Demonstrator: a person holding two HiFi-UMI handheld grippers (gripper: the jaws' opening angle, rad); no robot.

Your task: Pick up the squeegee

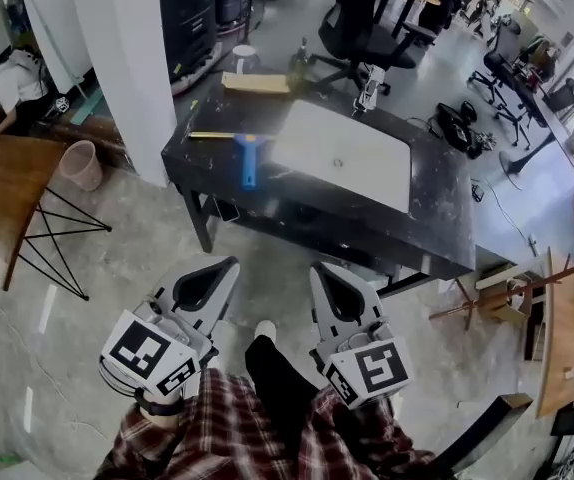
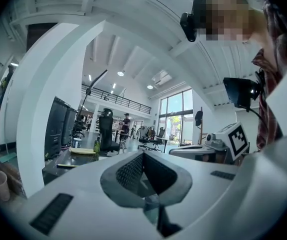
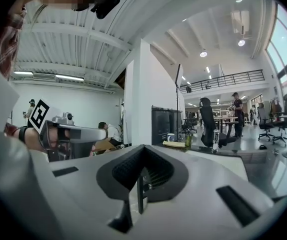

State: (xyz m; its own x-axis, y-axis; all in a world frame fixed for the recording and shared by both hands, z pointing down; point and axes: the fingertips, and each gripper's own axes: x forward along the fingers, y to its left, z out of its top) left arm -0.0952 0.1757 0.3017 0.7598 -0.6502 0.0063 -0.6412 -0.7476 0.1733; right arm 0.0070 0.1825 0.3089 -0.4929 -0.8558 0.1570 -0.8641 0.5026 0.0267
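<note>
Approach step, I'd say: the squeegee point(image 1: 239, 146) is lying on the table point(image 1: 437, 230), untouched. Left gripper point(image 1: 229, 265) and right gripper point(image 1: 322, 268) are hovering well short, jaws together, empty. Next move is calling for reaching in, opening, gripping the handle point(image 1: 249, 168).

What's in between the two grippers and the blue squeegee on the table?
In the head view, only bare floor and the dark table's front edge separate the left gripper and right gripper from the squeegee.
</note>
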